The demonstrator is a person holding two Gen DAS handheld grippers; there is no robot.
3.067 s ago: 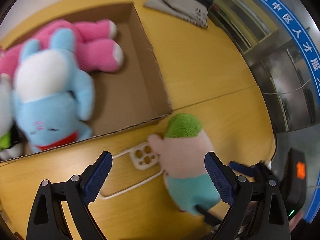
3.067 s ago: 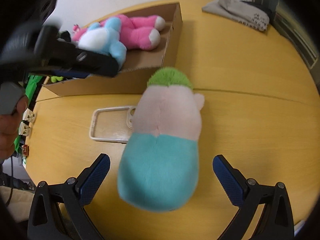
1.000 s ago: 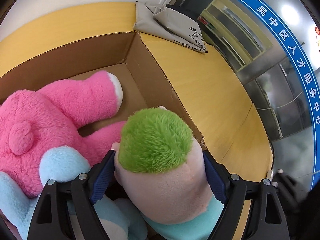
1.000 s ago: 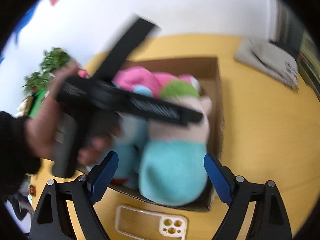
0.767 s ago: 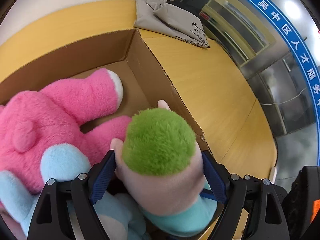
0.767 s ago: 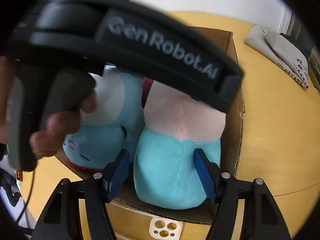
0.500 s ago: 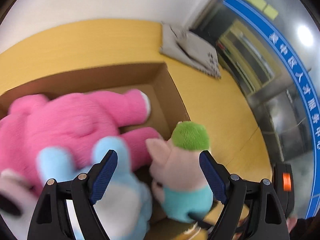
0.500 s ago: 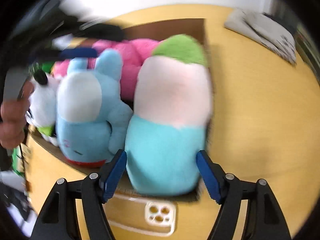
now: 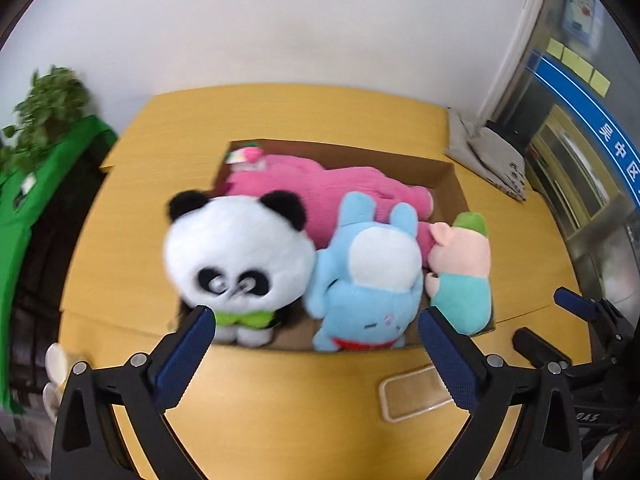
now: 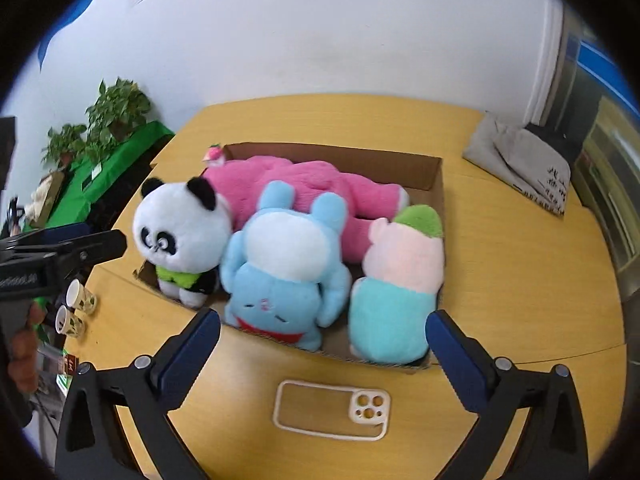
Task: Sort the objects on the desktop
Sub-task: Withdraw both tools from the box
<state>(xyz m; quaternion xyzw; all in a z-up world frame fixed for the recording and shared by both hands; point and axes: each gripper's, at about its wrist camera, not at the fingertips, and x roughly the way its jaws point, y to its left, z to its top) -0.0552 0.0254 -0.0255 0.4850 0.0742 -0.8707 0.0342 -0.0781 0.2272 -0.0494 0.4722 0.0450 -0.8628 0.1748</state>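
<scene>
Desk [image 10: 520, 280]: four plush toys [image 10: 288, 264], one box [image 10: 434, 184].

A round wooden table [image 10: 520, 280] held a cardboard box [image 10: 434, 184], a phone case [image 10: 332, 412], a folded grey bag [image 10: 520, 160] and 2 paper cups [image 10: 76, 308].

Four plush toys [image 10: 288, 256] in cardboard box [image 10: 434, 184]

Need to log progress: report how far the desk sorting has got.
Done: four plush toys, including the green-haired doll, sit in the cardboard box. In hand: nothing; left gripper and right gripper are opening, empty. Left: the phone case lies on the table.
</scene>
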